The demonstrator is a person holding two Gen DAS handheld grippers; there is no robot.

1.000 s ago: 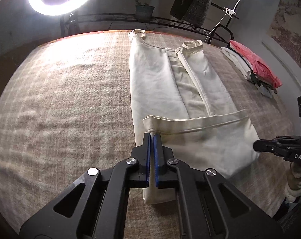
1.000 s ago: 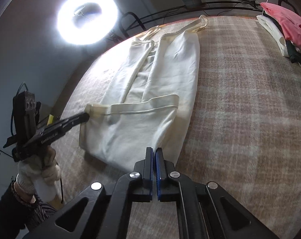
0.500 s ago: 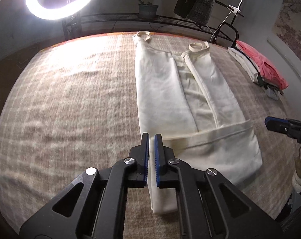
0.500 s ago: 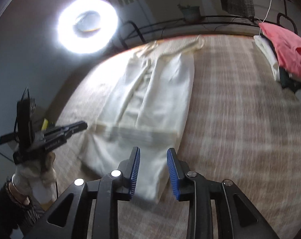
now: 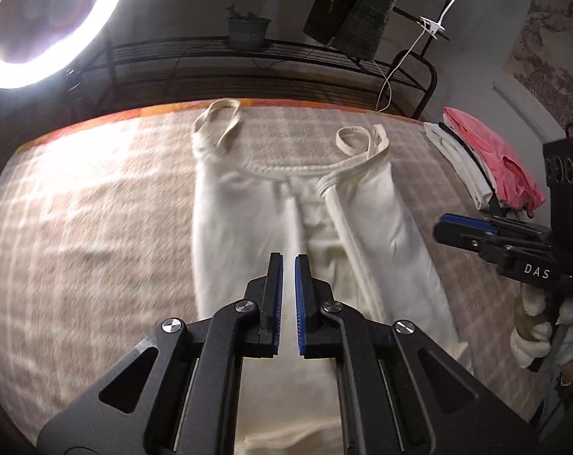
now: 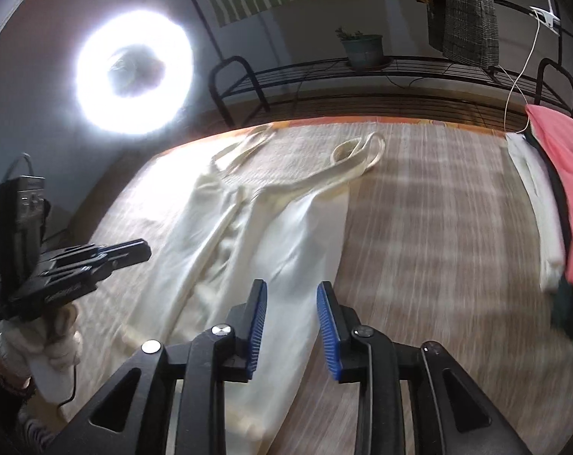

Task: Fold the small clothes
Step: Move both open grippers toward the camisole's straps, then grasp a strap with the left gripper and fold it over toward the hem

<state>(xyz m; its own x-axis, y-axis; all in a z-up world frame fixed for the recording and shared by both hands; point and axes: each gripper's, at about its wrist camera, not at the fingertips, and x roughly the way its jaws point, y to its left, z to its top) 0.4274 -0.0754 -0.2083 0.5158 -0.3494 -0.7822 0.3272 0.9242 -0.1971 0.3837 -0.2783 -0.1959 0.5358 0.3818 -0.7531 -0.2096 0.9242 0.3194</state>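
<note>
both grippers hover empty over the cream top (image 5: 248,235) on the blanket (image 5: 96,227): left gripper (image 5: 288,303) barely parted, right gripper (image 6: 291,326) wide.

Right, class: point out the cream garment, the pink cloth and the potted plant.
cream garment (image 5: 244,227), left wrist view, left panel.
pink cloth (image 6: 563,174), right wrist view, top of the pile.
potted plant (image 6: 362,51), right wrist view, pot.
</note>
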